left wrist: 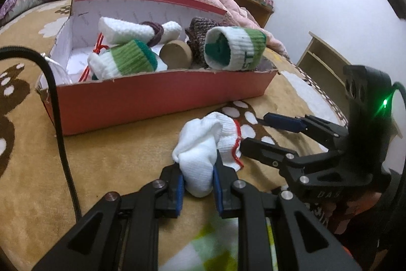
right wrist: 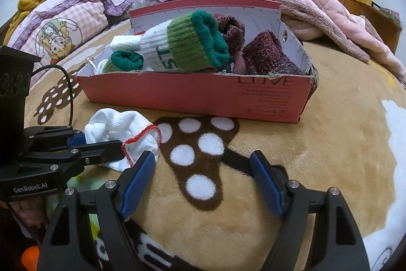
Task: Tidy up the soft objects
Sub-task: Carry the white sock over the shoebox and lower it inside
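white sock [left wrist: 200, 159]: lower middle of the frame, on the blanket before the red box [left wrist: 162, 98]
left tongs [left wrist: 198, 182]: clamped on its bunched end
right tongs [right wrist: 203, 184]: apart, empty
risk: loose red-edged cuff may catch the box wall

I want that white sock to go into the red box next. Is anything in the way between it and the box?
Nothing visible lies on the blanket between the white sock, clamped in the left hand-held gripper, and the red box. Only the box's near wall must be cleared, and rolled socks already crowd the inside.
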`<state>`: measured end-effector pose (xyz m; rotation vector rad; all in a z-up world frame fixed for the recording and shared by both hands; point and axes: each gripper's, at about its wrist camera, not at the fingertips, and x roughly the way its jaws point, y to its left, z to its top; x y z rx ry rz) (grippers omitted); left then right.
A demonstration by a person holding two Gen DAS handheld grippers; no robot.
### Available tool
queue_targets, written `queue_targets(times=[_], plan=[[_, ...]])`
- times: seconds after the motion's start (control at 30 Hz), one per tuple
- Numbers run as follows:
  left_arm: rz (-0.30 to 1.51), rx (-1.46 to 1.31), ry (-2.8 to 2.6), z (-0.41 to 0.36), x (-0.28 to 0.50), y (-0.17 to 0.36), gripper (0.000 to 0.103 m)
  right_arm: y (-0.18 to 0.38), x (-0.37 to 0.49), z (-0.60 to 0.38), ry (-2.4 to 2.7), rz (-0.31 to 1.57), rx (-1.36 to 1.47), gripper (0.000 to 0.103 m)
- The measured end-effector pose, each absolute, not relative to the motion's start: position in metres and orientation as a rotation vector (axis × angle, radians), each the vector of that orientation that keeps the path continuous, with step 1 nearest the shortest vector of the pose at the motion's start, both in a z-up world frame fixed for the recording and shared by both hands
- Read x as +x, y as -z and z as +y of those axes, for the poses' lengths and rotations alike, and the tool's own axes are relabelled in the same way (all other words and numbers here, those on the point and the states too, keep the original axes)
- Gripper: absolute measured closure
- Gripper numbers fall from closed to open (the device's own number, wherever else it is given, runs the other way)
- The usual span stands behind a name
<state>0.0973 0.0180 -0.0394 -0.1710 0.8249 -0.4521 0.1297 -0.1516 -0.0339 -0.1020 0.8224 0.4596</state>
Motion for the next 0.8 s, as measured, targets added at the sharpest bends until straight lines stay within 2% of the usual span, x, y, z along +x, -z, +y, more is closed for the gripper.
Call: queue_targets(times=[0.37,0.8], plan=[[0.806,-0.146,0.446,0.015,0.094,0.032,0.085,0.030,0.128,-0.152,-0.471,0.810,-0.092,0.024],[0.702,-0.146,0.382,0.027,0.081,-0.008,0.085,0.005,0.128,-0.156,-0.452,0.764,-0.061,0.024]])
